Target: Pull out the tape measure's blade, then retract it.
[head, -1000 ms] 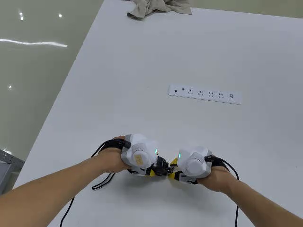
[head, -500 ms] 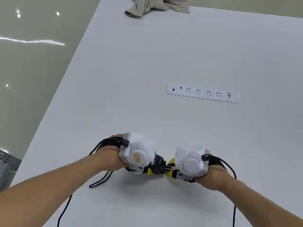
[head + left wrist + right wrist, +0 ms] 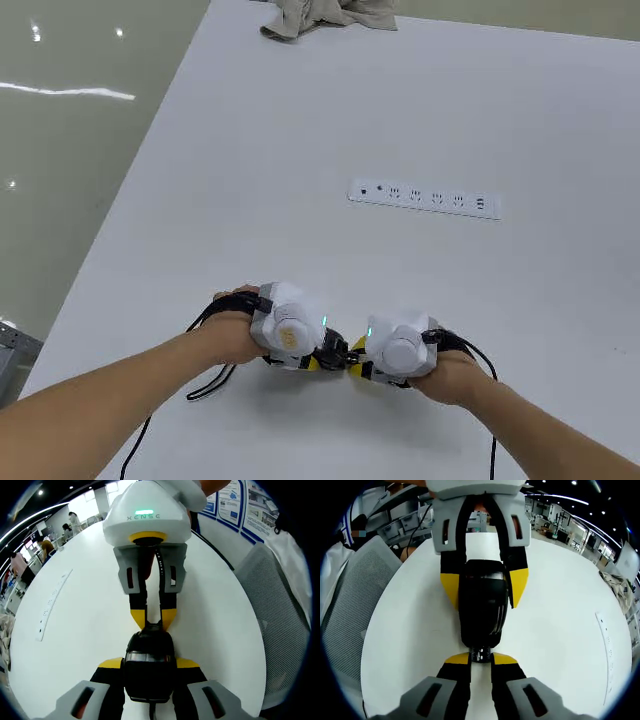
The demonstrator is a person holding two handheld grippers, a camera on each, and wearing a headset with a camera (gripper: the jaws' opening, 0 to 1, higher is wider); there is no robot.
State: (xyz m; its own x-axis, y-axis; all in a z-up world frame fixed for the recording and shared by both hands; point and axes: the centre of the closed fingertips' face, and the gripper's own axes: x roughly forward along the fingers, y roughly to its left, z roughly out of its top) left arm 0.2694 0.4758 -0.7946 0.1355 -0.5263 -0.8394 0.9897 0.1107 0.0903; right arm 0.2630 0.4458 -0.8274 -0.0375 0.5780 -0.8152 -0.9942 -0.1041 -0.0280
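Beside glossy floor point(image 3: 70, 150), white table point(image 3: 250, 150) with power strip point(image 3: 424, 198), cloth point(image 3: 325, 14), tape measure point(image 3: 150, 670).

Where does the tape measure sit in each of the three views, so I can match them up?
Head view: the tape measure is low centre, between the left hand-held gripper and the right hand-held gripper.
Left gripper view: bottom centre, its black body clamped between that gripper's own jaws.
Right gripper view: centre, its near end pinched by that gripper's own jaws.
Shared landmark: the white power strip.
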